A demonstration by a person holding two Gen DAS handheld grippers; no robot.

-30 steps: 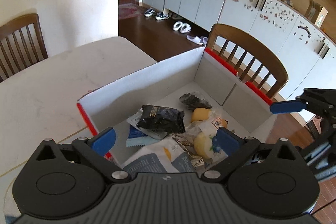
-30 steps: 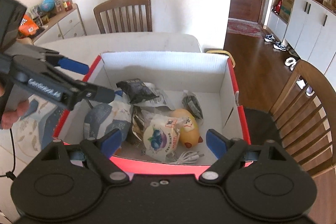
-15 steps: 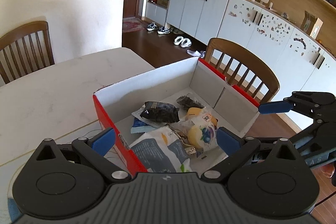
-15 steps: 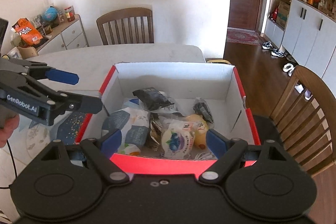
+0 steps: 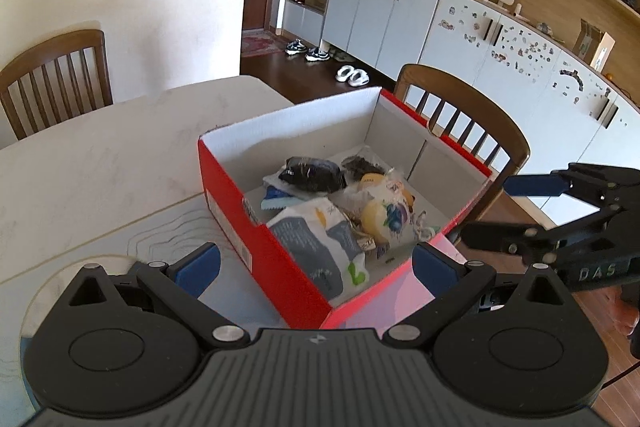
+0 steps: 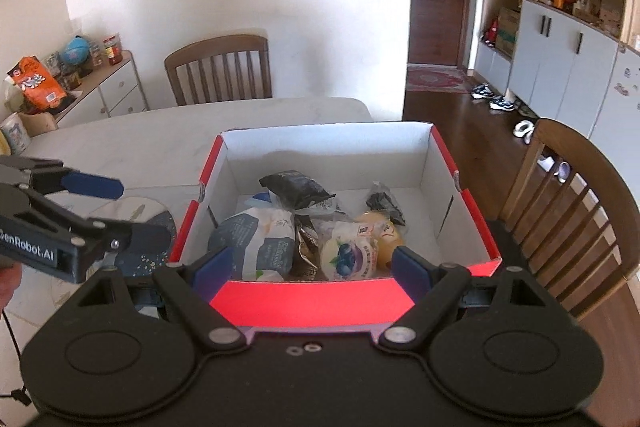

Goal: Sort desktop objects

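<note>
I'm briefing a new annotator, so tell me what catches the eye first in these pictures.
The red cardboard box with white inner walls dominates, sitting open on the pale table and filled with snack packets, notably a blueberry-printed packet at its near side and a black packet further back. Both the left gripper and the right gripper are open and empty beside it.

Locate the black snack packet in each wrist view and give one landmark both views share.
Left wrist view: the black snack packet lies right of centre, toward the far end of the red box, on top of the other packets.
Right wrist view: the black snack packet sits at centre, near the box's far white wall, behind the grey-white bag.
Shared landmark: the round blueberry-print packet, nearer the camera in both.
</note>
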